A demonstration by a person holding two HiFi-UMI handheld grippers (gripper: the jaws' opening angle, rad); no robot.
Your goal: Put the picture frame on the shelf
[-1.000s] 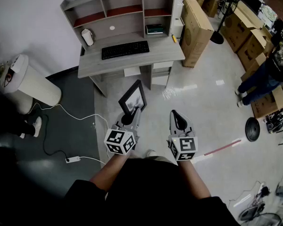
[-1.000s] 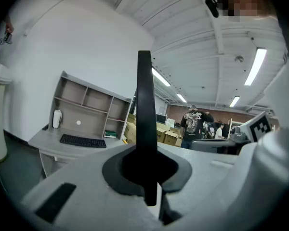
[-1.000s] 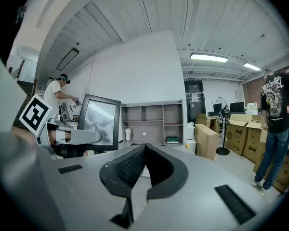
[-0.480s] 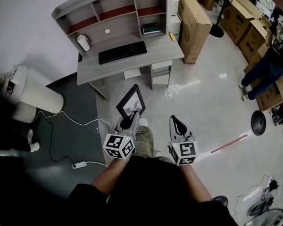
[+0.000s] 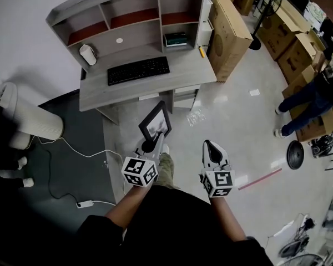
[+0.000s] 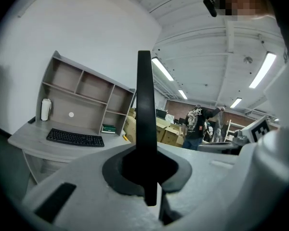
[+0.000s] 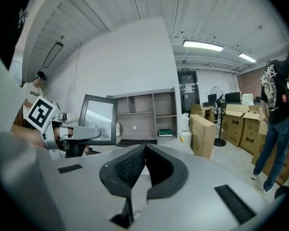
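The left gripper [image 5: 154, 142] clamps the lower edge of the black picture frame [image 5: 155, 121], held upright over the floor short of the desk [image 5: 186, 71] and its shelf [image 5: 125, 20] (cubbies facing the person), while the right gripper [image 5: 212, 148], jaws pressed together on nothing, hovers alongside.

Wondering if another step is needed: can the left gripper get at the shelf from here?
Probably not yet: the left gripper, shut on the picture frame, is over floor short of the desk, and the shelf stands at its far side.
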